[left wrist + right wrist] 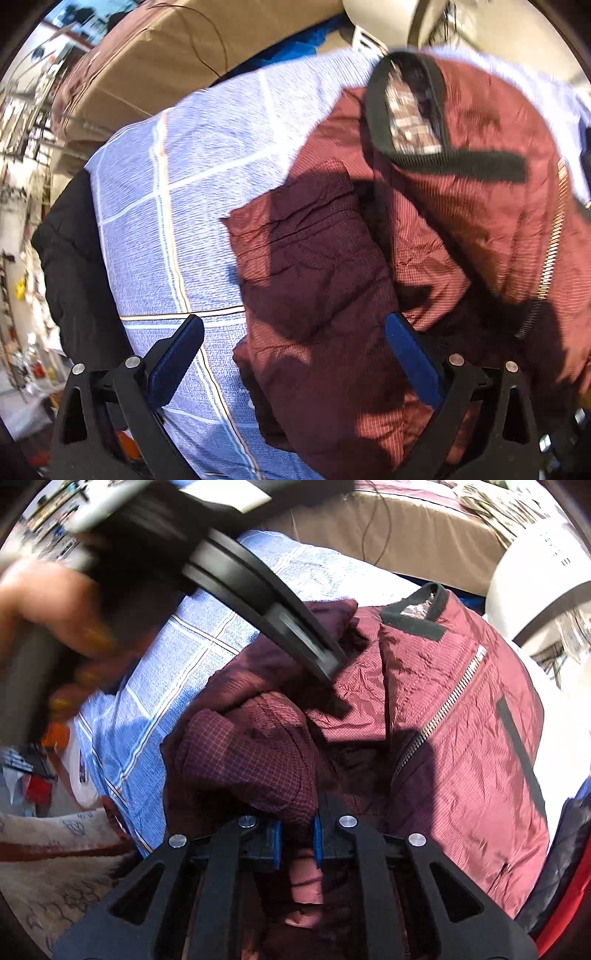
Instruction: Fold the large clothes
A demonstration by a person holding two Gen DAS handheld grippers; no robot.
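A maroon checked jacket (461, 229) with a black collar (458, 162) and a metal zip lies on a blue checked sheet (173, 229). My left gripper (295, 332) is open above the jacket's folded sleeve (314, 266), its blue pads wide apart. In the right wrist view the jacket (461, 738) lies spread, and my right gripper (297, 834) is shut on a bunched fold of the jacket's sleeve (258, 753). The left gripper's black body (266, 602) and the person's hand reach in from the upper left, its tip over the jacket.
The blue checked sheet (166, 686) covers a bed-like surface. A black garment (70, 258) hangs at its left edge. A brown cardboard box (155, 62) stands behind. A dark blue and red garment (565, 867) lies at the right. Clutter sits on the floor at the left.
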